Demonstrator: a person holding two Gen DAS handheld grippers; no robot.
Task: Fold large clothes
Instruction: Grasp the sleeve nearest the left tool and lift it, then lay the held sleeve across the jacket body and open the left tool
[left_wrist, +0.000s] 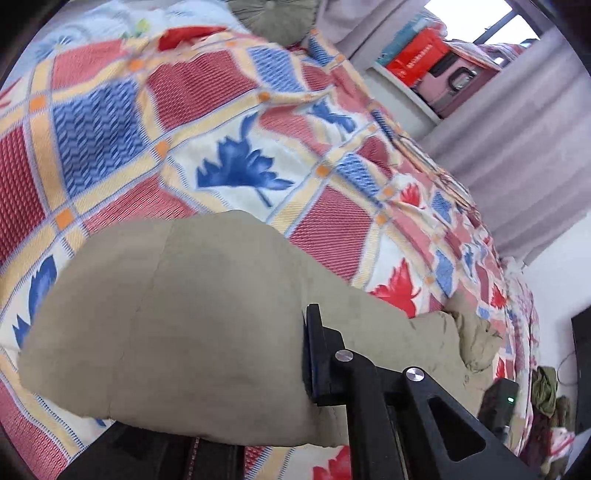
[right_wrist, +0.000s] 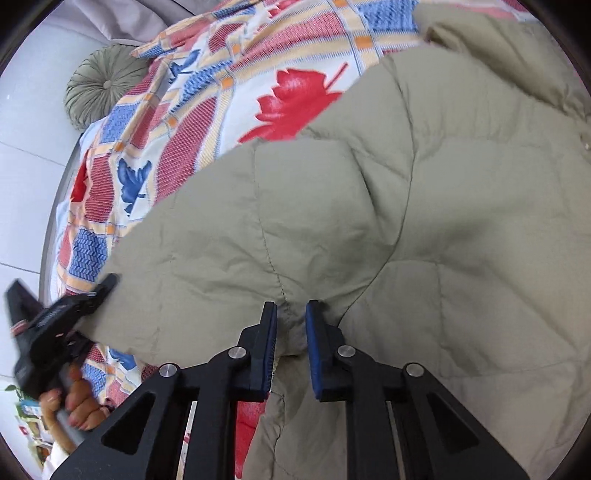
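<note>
A large khaki quilted jacket (right_wrist: 406, 206) lies on a bed with a red, blue and cream patterned cover (right_wrist: 207, 110). My right gripper (right_wrist: 291, 314) is shut on a bunched fold of the jacket near its edge. In the left wrist view a sleeve or end of the jacket (left_wrist: 177, 317) bulges over my left gripper (left_wrist: 288, 354); only its right finger (left_wrist: 317, 354) shows, pressed against the fabric, the other is hidden under the cloth. The left gripper also shows in the right wrist view (right_wrist: 99, 291), at the jacket's left edge.
The patterned cover (left_wrist: 229, 122) fills the bed. A round green cushion (right_wrist: 103, 85) lies at the bed's far end. Curtains (left_wrist: 517, 155) and a shelf with an orange box (left_wrist: 417, 59) stand by the window. Clothes are heaped on the floor (left_wrist: 550, 406).
</note>
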